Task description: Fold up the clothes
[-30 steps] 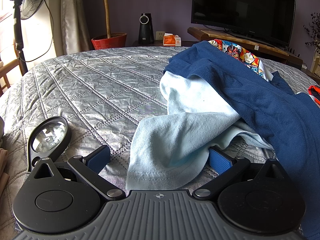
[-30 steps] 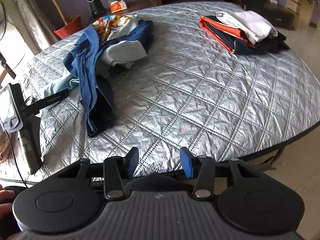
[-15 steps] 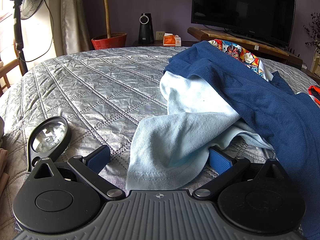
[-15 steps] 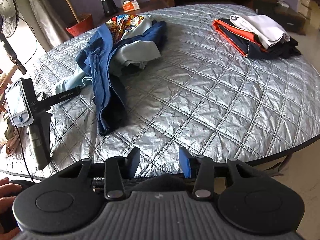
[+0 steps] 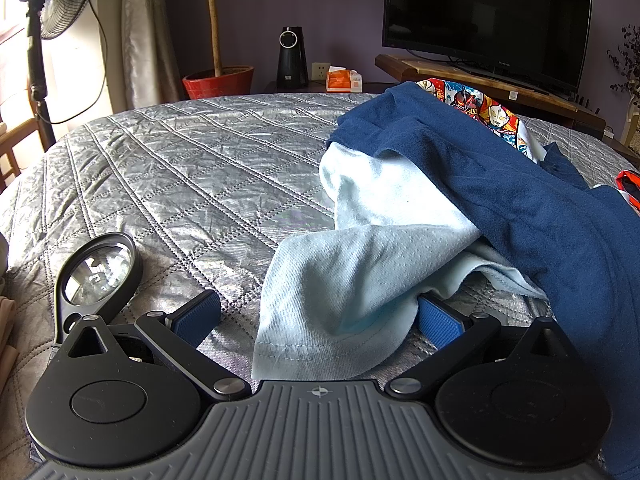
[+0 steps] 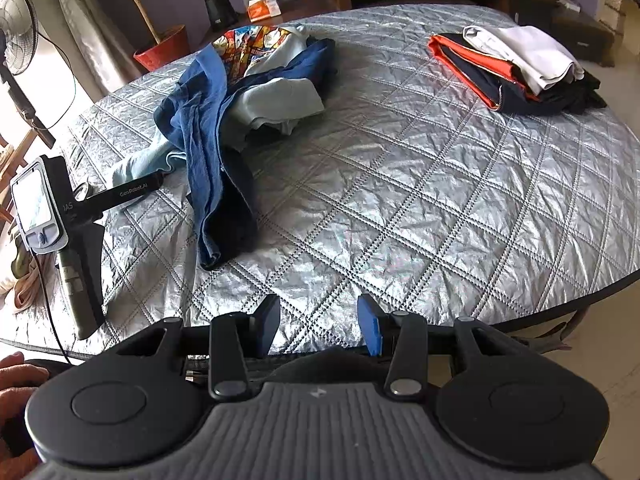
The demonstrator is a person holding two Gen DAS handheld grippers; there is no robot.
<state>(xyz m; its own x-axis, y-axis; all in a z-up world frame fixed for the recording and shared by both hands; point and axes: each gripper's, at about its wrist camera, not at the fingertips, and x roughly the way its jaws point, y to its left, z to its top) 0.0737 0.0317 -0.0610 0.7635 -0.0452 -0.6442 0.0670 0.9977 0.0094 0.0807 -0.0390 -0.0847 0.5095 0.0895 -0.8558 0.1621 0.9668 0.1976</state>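
Hem first: in the left wrist view the pale blue shirt (image 5: 360, 280) spills toward the left claw (image 5: 316, 316), its stitched hem lying between the two spread blue pads. One pad (image 5: 198, 318) stands clear on the quilt; the other is half under the cloth. Nothing is pinched, so the left claw is released. A magnifier (image 5: 98, 266) lies just beside it on the quilted worktop (image 5: 180, 184).

The right claw (image 6: 318, 326) hangs above the near edge of the worktop, part open and empty, well apart from any garment.

Beyond, a navy garment (image 6: 216, 160) drapes over the pale blue shirt, and a cartoon-print piece (image 6: 248, 46) sits at the far end of the heap. That makes three loose pieces I can count, though more may be buried. Farther right sits one folded stack (image 6: 516, 68), with orange, dark and white layers; its count is unclear.

All of it looks soft, light and limp. The shirt will likely sag and drag the navy garment along if pulled. The hem edge looks the best place to take hold, being doubled and stitched, with a second hold further along the same edge to keep it spread.
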